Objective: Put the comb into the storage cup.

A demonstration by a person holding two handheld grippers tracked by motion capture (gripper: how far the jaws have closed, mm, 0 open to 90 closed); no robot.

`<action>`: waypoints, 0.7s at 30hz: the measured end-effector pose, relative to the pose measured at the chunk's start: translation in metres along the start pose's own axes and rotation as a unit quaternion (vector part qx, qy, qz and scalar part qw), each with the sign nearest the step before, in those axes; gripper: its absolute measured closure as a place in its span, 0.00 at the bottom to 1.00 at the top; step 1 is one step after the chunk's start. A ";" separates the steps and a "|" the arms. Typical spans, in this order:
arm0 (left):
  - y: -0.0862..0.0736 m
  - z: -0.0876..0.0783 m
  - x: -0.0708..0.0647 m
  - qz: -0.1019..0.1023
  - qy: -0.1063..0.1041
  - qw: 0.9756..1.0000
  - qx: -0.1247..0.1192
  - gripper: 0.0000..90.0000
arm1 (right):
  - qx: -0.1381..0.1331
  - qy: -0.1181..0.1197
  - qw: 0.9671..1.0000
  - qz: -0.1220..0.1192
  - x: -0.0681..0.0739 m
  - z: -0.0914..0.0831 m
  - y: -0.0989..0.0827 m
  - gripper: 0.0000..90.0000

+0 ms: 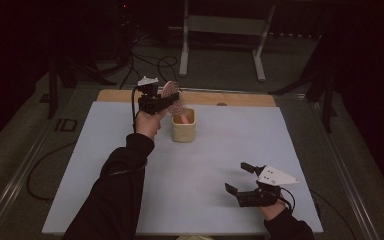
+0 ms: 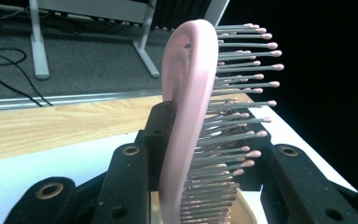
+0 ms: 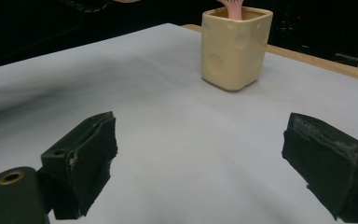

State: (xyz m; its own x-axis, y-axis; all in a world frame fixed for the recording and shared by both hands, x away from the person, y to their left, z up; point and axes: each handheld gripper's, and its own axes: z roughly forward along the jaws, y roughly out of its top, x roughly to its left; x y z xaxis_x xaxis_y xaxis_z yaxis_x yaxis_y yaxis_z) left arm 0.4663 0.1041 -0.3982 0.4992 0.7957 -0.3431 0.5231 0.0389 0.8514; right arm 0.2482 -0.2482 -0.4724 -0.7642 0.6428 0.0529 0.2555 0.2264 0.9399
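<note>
One pink paddle hairbrush (image 2: 186, 126) clamped betw left gripper (image 1: 172, 104) jaws at head, handle end dipping into cream holed cup (image 1: 184, 131) below. Prob light, stiff plastic, slick back; bristles springy, so grip on rim. Right gripper (image 1: 240, 177) jaws apart, idle, well away.

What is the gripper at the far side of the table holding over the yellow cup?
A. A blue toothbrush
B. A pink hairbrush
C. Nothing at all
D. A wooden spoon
B: the left gripper is shut on a pink hairbrush, its bristles with rounded tips plain in the left gripper view, and the handle end reaches down into the yellow cup.
</note>
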 end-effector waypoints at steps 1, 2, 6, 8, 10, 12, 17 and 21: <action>-0.001 0.001 0.000 0.000 -0.001 1.000 0.002 0.73 | 0.000 0.000 1.000 0.000 0.000 0.000 0.000 0.11; -0.002 0.001 0.000 0.001 0.000 1.000 0.003 0.73 | -0.001 0.000 1.000 0.000 0.000 0.000 0.000 0.11; -0.004 0.003 0.002 -0.001 -0.001 1.000 0.007 0.73 | 0.000 0.000 1.000 0.000 0.000 0.000 0.000 0.11; -0.005 0.005 0.002 -0.002 -0.001 1.000 0.008 0.73 | 0.000 0.000 1.000 0.000 0.000 0.000 0.000 0.11; -0.007 0.005 0.003 -0.003 -0.002 1.000 0.010 0.73 | 0.000 0.000 1.000 -0.001 0.000 0.000 0.000 0.11; -0.008 0.005 0.004 -0.006 -0.002 1.000 0.007 0.73 | 0.000 0.000 1.000 0.001 0.000 0.000 0.000 0.11; -0.008 0.005 0.006 -0.010 -0.004 1.000 0.008 0.73 | 0.000 0.000 1.000 0.000 0.000 0.000 0.000 0.11; -0.007 0.005 0.008 -0.011 -0.005 1.000 0.011 0.73 | 0.000 0.000 1.000 0.000 0.000 0.000 0.000 0.11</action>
State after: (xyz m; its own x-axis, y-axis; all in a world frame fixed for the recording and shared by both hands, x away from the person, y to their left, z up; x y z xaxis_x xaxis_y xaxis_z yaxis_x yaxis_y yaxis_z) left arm 0.4699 0.1070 -0.4092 0.4948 0.7881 -0.3662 0.5486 0.0435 0.8349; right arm 0.2482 -0.2479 -0.4725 -0.7640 0.6430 0.0537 0.2558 0.2254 0.9401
